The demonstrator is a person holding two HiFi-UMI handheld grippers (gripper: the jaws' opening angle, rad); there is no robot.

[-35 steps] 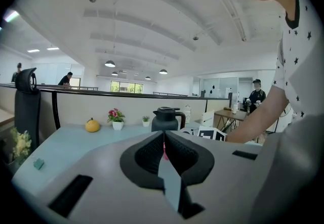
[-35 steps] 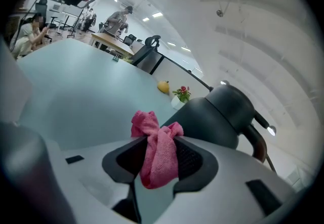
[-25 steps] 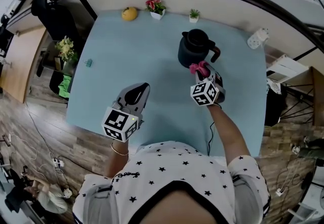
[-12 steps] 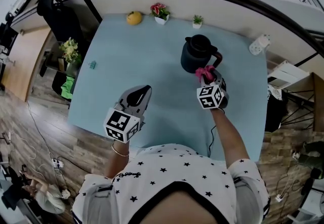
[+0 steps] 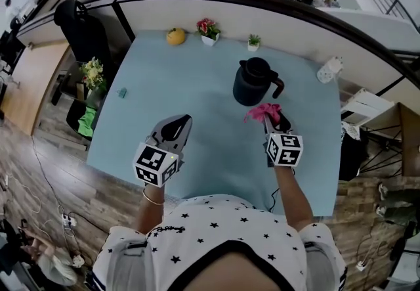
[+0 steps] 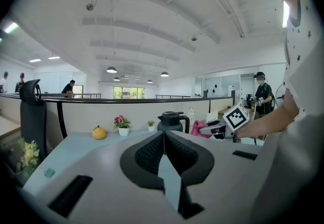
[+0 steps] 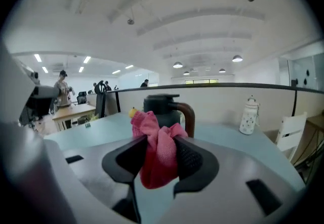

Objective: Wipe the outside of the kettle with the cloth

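Right gripper (image 5: 268,121) clamps the pink cloth (image 5: 262,112) just beside the kettle (image 5: 252,83) — left gripper (image 5: 179,124) closed.

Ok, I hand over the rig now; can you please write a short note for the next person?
Left tongs: shut, empty, held over the near edge of the table.
Right tongs: shut on the pink cloth, just in front of the dark kettle, not clearly touching it.
Kettle: upright, lid on.
Done: cloth picked up.
Left: wipe the kettle's outside; how much is already wiped cannot be seen.
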